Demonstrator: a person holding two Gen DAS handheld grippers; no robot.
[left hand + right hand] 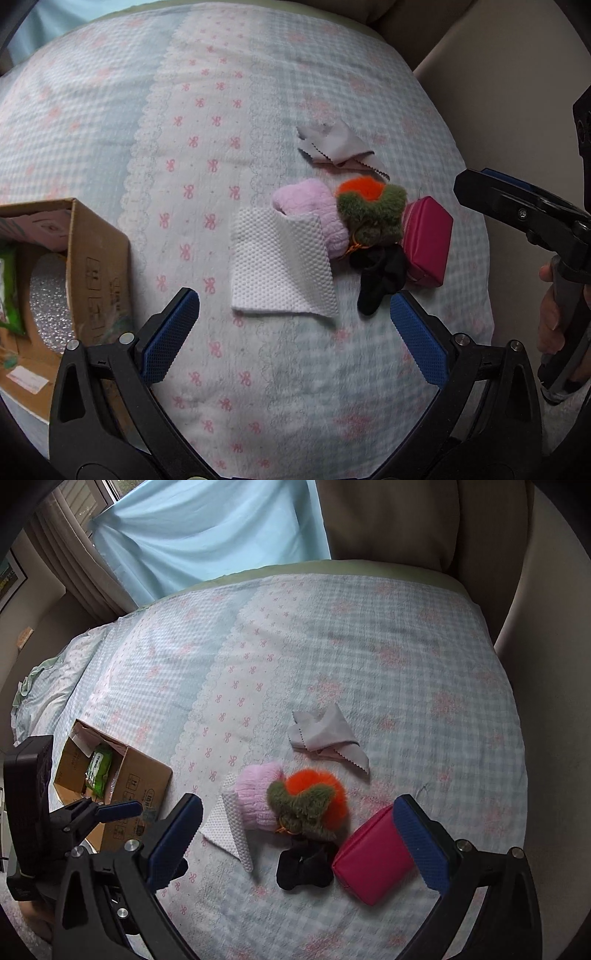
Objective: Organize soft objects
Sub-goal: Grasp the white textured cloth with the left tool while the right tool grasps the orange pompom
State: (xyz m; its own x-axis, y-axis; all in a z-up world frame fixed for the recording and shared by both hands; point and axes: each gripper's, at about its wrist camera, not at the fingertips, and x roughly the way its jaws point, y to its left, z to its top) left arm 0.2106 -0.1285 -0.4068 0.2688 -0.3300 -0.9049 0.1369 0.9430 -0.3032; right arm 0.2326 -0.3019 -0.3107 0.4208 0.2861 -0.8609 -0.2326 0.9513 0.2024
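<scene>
Currently listed on the bedspread [92,122]: a white textured cloth [280,266], one edge curled up against a pink knitted piece [314,206]; an orange-and-green fluffy toy [373,206] touching it; a black fabric item [380,277] just below; a magenta pouch [428,243] beside these; a grey pinked-edge cloth [336,142] set apart beyond the cluster. A cardboard box [122,775], partly filled, is placed to the left.

Left gripper [295,336]: fingers spread wide, nothing held, positioned above the white cloth. Right gripper [299,842]: likewise spread wide and empty, over the black item and pouch.

Handling: all pieces are judged light and limp. The white cloth is best pinched at its raised edge; the pouch is probably firmer and may be taken across its narrow sides.
</scene>
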